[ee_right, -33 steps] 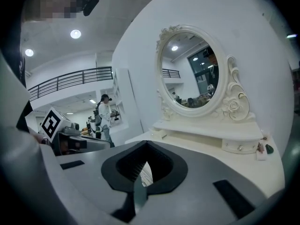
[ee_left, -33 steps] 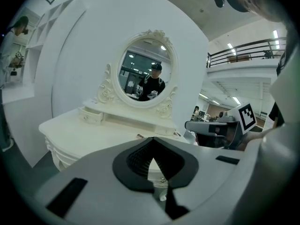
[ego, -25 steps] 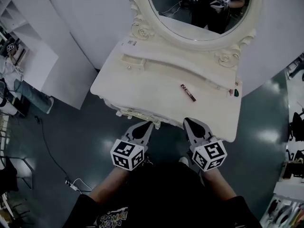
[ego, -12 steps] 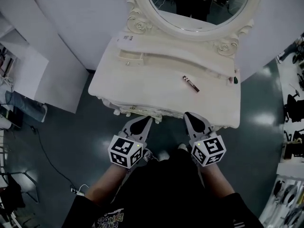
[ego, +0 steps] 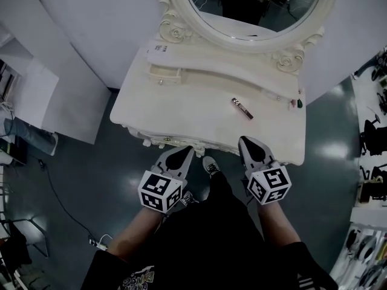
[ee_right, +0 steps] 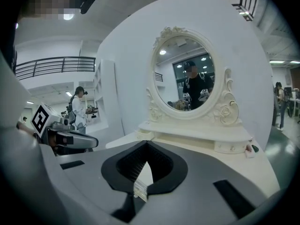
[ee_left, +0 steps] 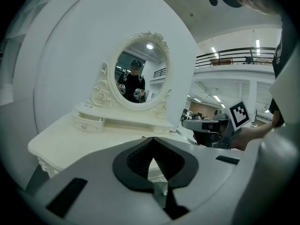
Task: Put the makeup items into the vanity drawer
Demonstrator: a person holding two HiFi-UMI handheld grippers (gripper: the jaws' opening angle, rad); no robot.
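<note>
The left gripper [ego: 185,152] and the right gripper [ego: 243,141] are hanging low in the middle of the head view, just in front of the table [ego: 181,110]. Both are pressing their jaws tight together, and nothing is sitting between them. A thin dark tube [ego: 242,108] is lying flat on the table top, right of the middle and well apart from both grippers. A small green thing [ego: 299,103] is sitting at the far right, very near the table's edge, under the mirror [ego: 254,11]. A little drawer [ego: 164,75] is sitting at the upper left of the table and is looking shut. So a few things are likely to go wrong from here. If a gripper is coming at the tube with jaws closed like this, it is probably just pushing it, and the tube may roll or slide away. The tube is thin and flat on the top, so the jaws may be scraping the table instead of grabbing it. A wide swing on the right may be knocking the green thing off the edge. And with the drawer shut, there is no place to drop anything yet.
</note>
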